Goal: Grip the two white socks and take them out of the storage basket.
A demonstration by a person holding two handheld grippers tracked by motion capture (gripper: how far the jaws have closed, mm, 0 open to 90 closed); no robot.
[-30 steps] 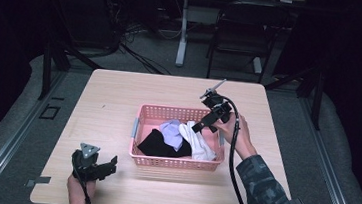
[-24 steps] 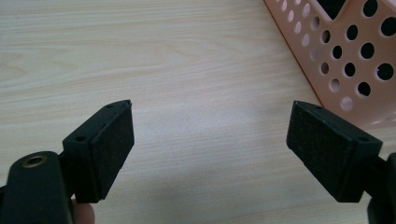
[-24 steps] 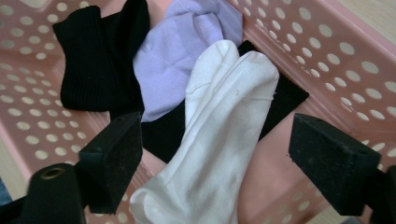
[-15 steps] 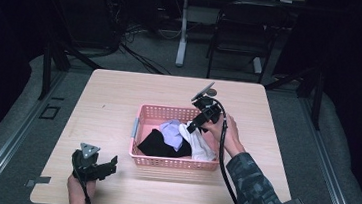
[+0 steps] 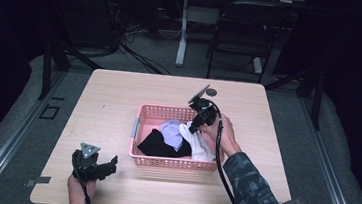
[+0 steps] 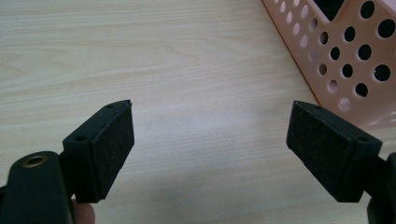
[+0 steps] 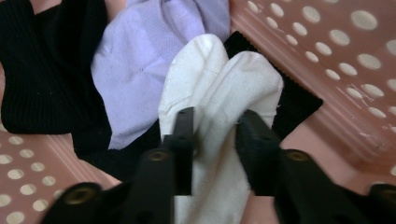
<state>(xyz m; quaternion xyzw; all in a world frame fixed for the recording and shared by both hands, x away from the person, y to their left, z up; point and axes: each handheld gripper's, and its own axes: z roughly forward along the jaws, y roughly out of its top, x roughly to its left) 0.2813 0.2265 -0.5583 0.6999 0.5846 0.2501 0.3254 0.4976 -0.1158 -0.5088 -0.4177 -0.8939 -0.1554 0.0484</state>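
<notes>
Nearest to us, at the front left of the pale wood-grain table [image 5: 119, 101], we rest the left gripper [image 5: 93, 165] low over the bare board, its two black jaws spread wide with nothing between them; in the left gripper view its rough, square-edged pads [image 6: 112, 144] frame plain laminate, and the perforated wall of the pink basket [image 6: 355, 60] stands just beside the right-hand jaw. Farther in, at the middle of the table, that rectangular plastic basket [image 5: 143, 112], punched with round holes, holds a heap of soft knitted pieces. Our right gripper [image 5: 195, 128] dips into it from the right side, the hand behind it and a camouflage-patterned sleeve [image 5: 255, 199] trailing back. In the right gripper view the jaws are drawn narrow and pinch a fold of the white socks [image 7: 219, 88], a rounded pair with a fine ribbed weave, lying in the basket's right half. Beside them lies a smooth lilac cloth [image 7: 135, 60], and beyond that a ribbed black garment [image 7: 42, 70] fills the left end.
</notes>
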